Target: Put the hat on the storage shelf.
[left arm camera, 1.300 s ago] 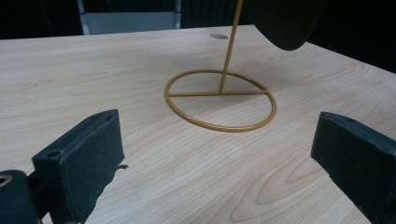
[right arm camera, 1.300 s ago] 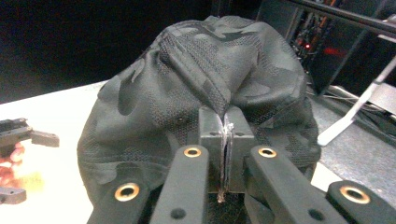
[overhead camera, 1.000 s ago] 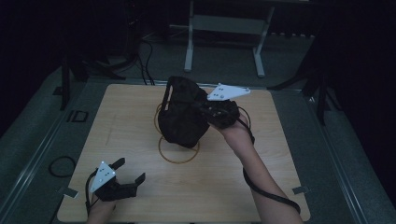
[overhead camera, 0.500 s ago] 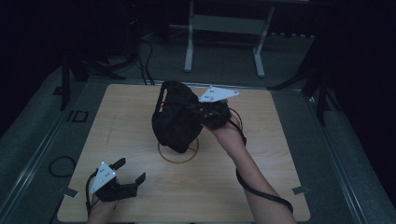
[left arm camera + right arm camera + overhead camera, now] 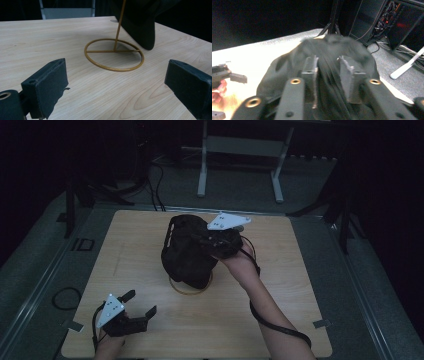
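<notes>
A black hat [image 5: 185,255] hangs over a thin gold stand whose ring base [image 5: 187,293] rests on the wooden table [image 5: 300,270]. My right gripper [image 5: 200,242] reaches into the hat from the right. In the right gripper view its jaws [image 5: 329,66] have just been opening and stand apart, with a fold of the hat's fabric [image 5: 287,65] between them. My left gripper [image 5: 141,302] lies open near the table's front left corner. In the left gripper view its jaws [image 5: 115,82] frame the ring base [image 5: 113,68], the stem [image 5: 118,27] and the hat's lower edge [image 5: 142,25].
A grey metal frame [image 5: 240,150] and cables [image 5: 155,180] lie on the dark floor beyond the table's far edge. A loop of cable [image 5: 65,297] hangs off the left side. Bare wood spreads on both sides of the stand.
The right hand and the hat have shifted a little to the left, and the hat hangs lower over the stand. The left gripper has stayed still.
</notes>
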`<state>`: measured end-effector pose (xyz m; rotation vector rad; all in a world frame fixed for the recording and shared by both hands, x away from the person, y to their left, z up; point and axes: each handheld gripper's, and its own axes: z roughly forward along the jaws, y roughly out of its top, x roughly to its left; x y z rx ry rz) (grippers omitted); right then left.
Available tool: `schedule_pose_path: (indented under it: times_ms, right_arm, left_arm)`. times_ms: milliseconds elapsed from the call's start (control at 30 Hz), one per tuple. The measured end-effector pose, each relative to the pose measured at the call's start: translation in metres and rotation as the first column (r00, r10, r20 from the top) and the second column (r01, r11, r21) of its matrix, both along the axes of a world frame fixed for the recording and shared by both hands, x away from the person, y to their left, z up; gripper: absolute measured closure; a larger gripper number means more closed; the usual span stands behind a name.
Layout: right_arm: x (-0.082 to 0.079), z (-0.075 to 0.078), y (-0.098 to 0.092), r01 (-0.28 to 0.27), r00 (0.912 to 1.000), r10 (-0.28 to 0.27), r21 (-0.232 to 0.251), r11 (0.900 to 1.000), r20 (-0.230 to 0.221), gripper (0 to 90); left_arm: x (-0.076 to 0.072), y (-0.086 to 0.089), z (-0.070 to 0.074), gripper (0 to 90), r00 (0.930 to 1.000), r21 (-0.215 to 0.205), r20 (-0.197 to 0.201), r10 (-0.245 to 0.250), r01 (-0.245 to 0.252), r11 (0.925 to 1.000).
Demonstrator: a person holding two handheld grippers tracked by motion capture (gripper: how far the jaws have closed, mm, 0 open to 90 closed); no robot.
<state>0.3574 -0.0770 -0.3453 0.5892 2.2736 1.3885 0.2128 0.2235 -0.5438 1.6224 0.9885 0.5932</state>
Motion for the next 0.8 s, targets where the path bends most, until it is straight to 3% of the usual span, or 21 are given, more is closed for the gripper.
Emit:
schedule_pose_path:
  times_ms: [300, 533, 800]
  right_arm:
    - [0.0, 0.003, -0.003, 0.004, 0.9999, -0.004, 0.005, 1.0, -0.013, 54.7]
    - [-0.006, 0.004, -0.011, -0.003, 0.9999, 0.003, 0.008, 1.0, -0.01, 41.3]
    - [-0.011, -0.003, -0.022, -0.034, 0.9983, 0.035, 0.015, 0.999, -0.047, 27.4]
  left_arm:
    - [0.001, 0.0, -0.001, 5.0, 1.0, 0.0, -0.003, 0.002, -0.002, 1.0]
    - [0.001, 0.0, -0.002, 5.0, 1.0, -0.003, -0.002, 0.001, -0.001, 1.0]
    - [0.002, 0.001, -0.002, 4.9, 1.0, 0.006, -0.009, 0.002, -0.002, 1.0]
